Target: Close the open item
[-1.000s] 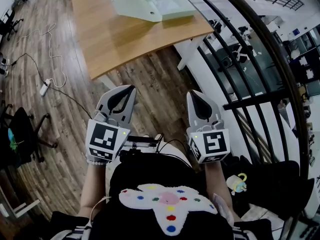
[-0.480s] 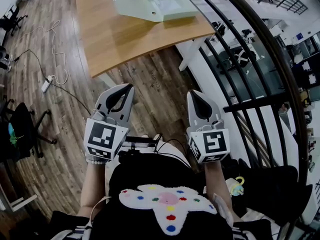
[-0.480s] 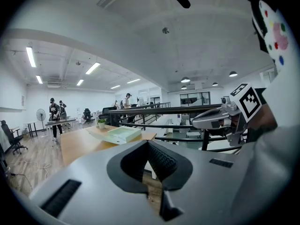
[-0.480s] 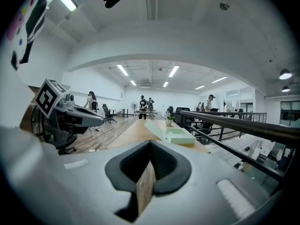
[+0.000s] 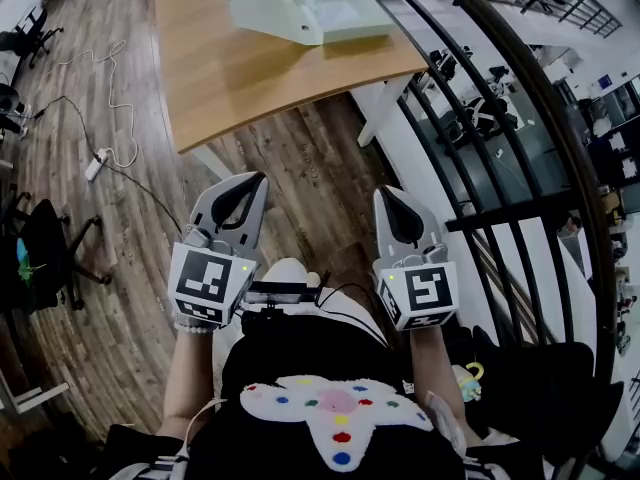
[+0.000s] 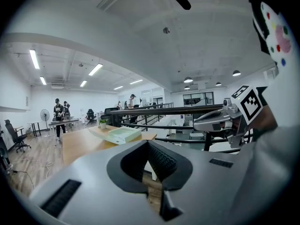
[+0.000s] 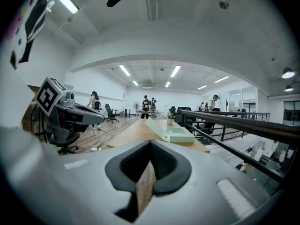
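Note:
A pale green box (image 5: 340,10) lies open on the wooden table (image 5: 230,78) at the top of the head view, its lid (image 5: 262,8) folded out to the left. Both grippers hang close to the person's body, over the floor and well short of the table. My left gripper (image 5: 262,178) is shut and holds nothing. My right gripper (image 5: 385,192) is shut too, with nothing in it. The left gripper view has the box (image 6: 123,135) far ahead, beyond its own closed jaws (image 6: 147,142). In the right gripper view the box (image 7: 176,134) also lies far off.
A black railing (image 5: 500,118) runs along the right of the table. A white cable with a power strip (image 5: 95,164) lies on the plank floor at left, near a black chair (image 5: 50,258). A small potted plant (image 7: 170,121) stands at the table's far end. People stand in the distance.
The head view has shifted slightly toward the table, and a pale leg or shoe now shows between the grippers. Both grippers stay shut, side by side as before.

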{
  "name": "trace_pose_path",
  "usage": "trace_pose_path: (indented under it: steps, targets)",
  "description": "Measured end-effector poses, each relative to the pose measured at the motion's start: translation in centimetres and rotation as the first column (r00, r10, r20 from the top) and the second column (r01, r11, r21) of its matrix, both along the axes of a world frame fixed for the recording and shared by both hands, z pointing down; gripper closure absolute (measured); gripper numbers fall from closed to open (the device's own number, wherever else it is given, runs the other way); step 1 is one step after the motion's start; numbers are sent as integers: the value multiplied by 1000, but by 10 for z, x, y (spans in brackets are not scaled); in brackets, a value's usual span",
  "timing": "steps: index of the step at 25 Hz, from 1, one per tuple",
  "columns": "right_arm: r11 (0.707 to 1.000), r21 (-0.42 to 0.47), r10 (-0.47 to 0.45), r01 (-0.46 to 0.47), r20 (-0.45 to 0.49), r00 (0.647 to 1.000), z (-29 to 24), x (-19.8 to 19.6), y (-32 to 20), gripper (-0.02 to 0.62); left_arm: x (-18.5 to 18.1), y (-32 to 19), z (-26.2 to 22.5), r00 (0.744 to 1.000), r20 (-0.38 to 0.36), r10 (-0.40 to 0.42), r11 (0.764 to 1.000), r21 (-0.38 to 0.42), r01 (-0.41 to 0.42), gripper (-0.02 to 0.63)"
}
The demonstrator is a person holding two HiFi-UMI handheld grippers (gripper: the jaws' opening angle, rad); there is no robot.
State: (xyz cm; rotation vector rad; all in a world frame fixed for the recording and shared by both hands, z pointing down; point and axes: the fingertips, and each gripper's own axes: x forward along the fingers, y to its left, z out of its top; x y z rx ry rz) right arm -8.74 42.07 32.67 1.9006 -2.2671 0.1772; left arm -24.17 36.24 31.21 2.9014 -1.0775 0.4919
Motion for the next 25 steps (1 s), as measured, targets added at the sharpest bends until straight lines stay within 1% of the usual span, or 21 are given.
trace_pose_path:
  steps: [6, 11, 21, 25]
  targets:
    - [1000, 2, 0, 0, 5, 1000, 2, 8, 0, 588, 9, 0, 0, 1000, 0, 0, 1000, 3, 0, 601]
    - [1000, 11, 14, -14, 13, 1000, 3, 15, -12, 588, 16, -12, 0, 1000, -3, 9, 1000, 11, -9, 601]
    - [1000, 6, 22, -22, -4, 1000, 6, 28, -50, 588, 33, -53, 8, 1000, -13, 22, 1000, 3, -22, 601]
    - [1000, 0, 27, -27, -8, 1000, 4, 35, -73, 588, 39, -78, 5, 1000, -15, 26, 1000, 0, -26, 601]
